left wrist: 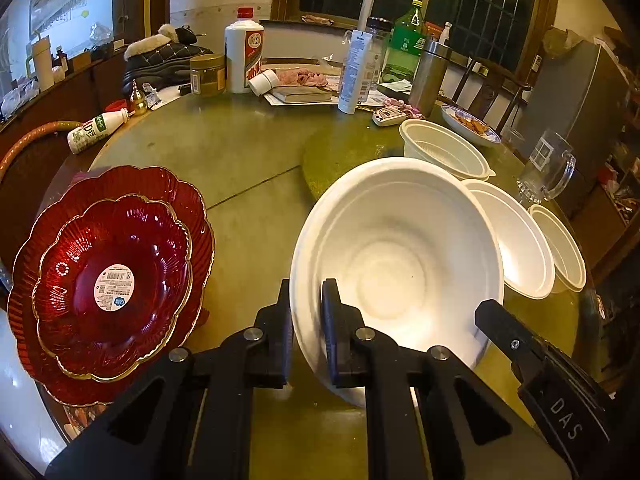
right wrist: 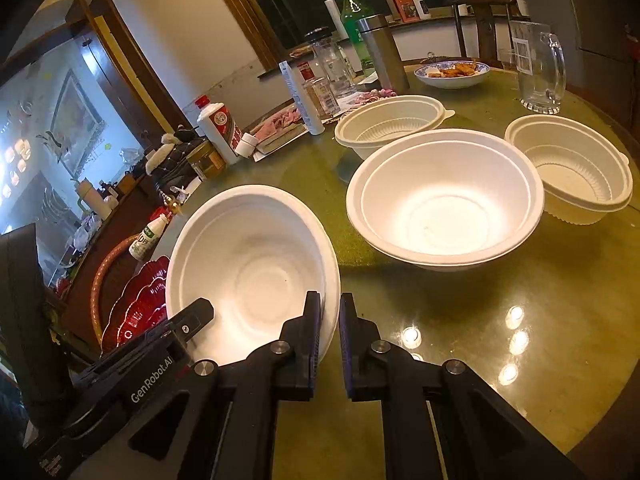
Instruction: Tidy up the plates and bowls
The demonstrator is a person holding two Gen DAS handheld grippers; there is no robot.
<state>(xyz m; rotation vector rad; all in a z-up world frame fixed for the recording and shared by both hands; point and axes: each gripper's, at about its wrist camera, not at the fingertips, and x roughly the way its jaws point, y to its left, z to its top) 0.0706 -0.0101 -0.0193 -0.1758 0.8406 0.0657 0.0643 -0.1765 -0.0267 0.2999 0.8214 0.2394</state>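
At the near edge, both grippers — left gripper (left wrist: 307,312), right gripper (right wrist: 330,320) — pinch the white bowl's (left wrist: 400,248) rim. Keep it level, I judge — then nest it into the bowl stack (right wrist: 444,200) just right

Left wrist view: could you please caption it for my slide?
Both grippers pinch a white bowl's rim beside stacked red plates.

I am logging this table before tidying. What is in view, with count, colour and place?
held bowl: one, white, both tools pinching its rim
stacked bowls: two nested, white, centre right
ribbed bowls: two, white, separate, far right and behind the stack
plates: two stacked, red with gold rims, left edge
food dish: one, blue and white, far side
glass mug: one, clear, far right
liquor bottle: one, white and red, back
table: one, greenish
left tool: black
right tool: black
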